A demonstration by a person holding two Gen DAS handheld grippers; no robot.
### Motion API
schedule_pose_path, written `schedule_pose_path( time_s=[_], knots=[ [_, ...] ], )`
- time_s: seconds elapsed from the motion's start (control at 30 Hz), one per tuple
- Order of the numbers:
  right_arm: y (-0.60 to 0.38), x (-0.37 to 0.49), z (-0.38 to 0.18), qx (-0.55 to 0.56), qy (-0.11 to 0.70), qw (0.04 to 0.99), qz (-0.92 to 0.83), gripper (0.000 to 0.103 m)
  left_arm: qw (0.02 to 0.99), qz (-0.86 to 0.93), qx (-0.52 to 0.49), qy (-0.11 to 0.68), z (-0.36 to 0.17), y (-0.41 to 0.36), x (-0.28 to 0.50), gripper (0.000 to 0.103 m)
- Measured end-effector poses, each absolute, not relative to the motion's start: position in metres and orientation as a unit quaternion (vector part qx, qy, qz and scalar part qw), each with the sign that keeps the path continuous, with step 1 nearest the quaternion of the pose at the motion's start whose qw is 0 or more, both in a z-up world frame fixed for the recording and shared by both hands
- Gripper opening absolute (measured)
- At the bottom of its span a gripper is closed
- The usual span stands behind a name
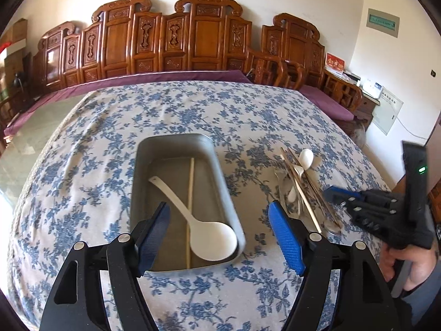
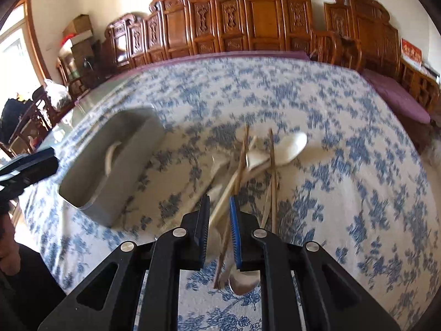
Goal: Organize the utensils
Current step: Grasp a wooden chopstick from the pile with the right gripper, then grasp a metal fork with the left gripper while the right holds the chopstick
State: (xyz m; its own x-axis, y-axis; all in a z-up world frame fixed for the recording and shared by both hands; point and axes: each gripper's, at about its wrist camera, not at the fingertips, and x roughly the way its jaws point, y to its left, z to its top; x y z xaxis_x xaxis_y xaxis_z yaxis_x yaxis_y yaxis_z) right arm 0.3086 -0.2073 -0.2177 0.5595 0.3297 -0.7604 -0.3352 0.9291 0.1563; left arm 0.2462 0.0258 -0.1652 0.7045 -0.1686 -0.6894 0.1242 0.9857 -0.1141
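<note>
Item 1, left claw [image 1: 219, 237]: blue-padded jaws spread wide with nothing between them, poised over the near end of the grey rectangular metal tray [image 1: 223, 165]. I read this as a drop just completed: the large white plastic ladle-shaped spoon [image 1: 212, 237] lies in the tray, beside one pale wooden chopstick [image 1: 190, 193].

Item 2, right claw [image 2: 219, 220]: jaws drawn narrow; whether they pinch anything I cannot tell, since the view is blurred. It sits low over the loose pile of brown and pale chopsticks [image 2: 239, 165] and small white ceramic spoons [image 2: 289, 146], which rests on the blue-and-white floral cloth of the counter [image 2: 330, 110], to the right of the tray.

Item 3, step in hand: mid-sort, with two pieces in and the pile outstanding. My next move calls for isolating a single stick or spoon from the tangle, gripping it squarely, then carrying it across to the tray.

Item 4, writing: a red card [image 1: 335, 62] and a green-banded wall panel [image 1: 383, 22] are visible, their text too small to read. No brands legible.
</note>
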Motion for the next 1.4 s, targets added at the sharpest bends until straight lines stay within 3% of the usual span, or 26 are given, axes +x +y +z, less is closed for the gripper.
schedule_pose_path(
  time_s=[0.43,0.5,1.03,1.17,1.4],
  knots=[
    [-0.205,0.325,-0.255,-0.002,0.484,0.858,0.171,0.016,0.919,-0.093,-0.019,0.382,-0.172,0.002,0.248,0.07],
    [-0.207,0.327,-0.255,0.004,0.487,0.856,0.171,0.007,0.918,-0.096,-0.018,0.385,-0.174,-0.001,0.248,0.07],
    [-0.262,0.323,-0.219,0.074,0.42,0.891,0.154,0.006,0.908,-0.111,0.012,0.403,-0.19,-0.036,0.25,0.07],
    [-0.264,0.327,-0.219,0.075,0.418,0.892,0.155,0.006,0.907,-0.116,0.026,0.404,-0.192,-0.047,0.253,0.055],
    [-0.261,0.328,-0.221,0.068,0.418,0.891,0.163,0.006,0.899,-0.126,0.039,0.418,-0.196,-0.065,0.269,0.047]
  ],
)
